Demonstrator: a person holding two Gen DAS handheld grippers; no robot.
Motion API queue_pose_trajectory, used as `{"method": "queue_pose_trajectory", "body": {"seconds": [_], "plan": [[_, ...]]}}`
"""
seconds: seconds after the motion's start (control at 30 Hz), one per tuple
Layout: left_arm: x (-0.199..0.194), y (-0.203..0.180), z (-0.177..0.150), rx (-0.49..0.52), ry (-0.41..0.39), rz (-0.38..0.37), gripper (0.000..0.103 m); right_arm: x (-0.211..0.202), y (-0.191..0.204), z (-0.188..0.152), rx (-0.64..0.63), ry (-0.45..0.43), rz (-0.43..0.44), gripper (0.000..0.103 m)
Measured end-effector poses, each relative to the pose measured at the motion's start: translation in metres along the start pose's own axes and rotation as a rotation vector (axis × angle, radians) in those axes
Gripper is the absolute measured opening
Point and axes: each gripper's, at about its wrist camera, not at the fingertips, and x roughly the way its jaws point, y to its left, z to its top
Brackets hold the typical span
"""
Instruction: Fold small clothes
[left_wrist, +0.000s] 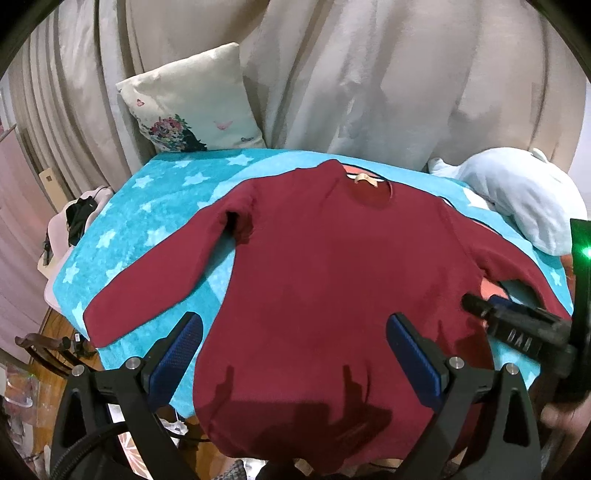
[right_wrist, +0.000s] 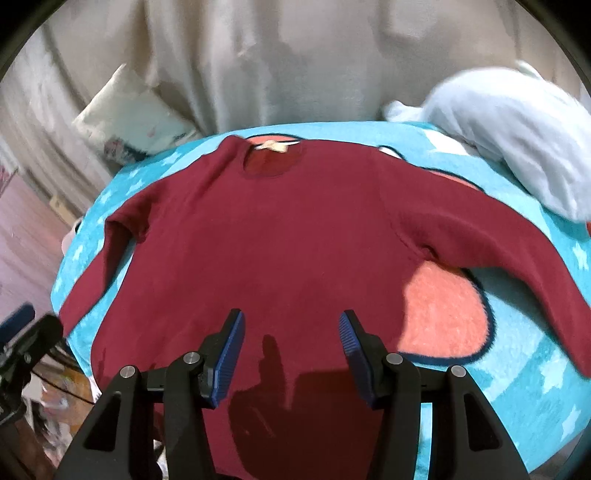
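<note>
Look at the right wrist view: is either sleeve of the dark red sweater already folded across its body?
No: the dark red knitted sweater lies flat on the turquoise star-patterned blanket with both sleeves spread outwards.

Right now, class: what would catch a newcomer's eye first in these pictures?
A dark red sweater lies spread flat, sleeves out, across a turquoise star blanket. Both the left gripper and the right gripper hover open above its hem. A floral cushion leans against the curtain behind.
</note>
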Motion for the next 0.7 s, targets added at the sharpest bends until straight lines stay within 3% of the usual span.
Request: {"method": "queue_pose_trajectory", "body": {"seconds": [0.17,0.3,0.53,0.7], "plan": [[0.002,-0.013,-0.007,0.06,0.035,0.011,0.098,-0.012,-0.068,-0.002,0.211,-0.028,-0.016,0.058],[-0.005,-0.017,-0.006,0.056,0.0,-0.014,0.097,-0.032,-0.132,-0.015,0.396,-0.079,0.0,0.058],[-0.001,-0.024,-0.003,0.035,0.004,-0.028,0.097,-0.047,-0.229,-0.058,0.758,-0.126,0.135,0.058],[0.004,-0.031,-0.004,0.044,0.014,-0.022,0.097,-0.046,-0.275,-0.084,0.961,-0.174,0.184,0.058]]}}
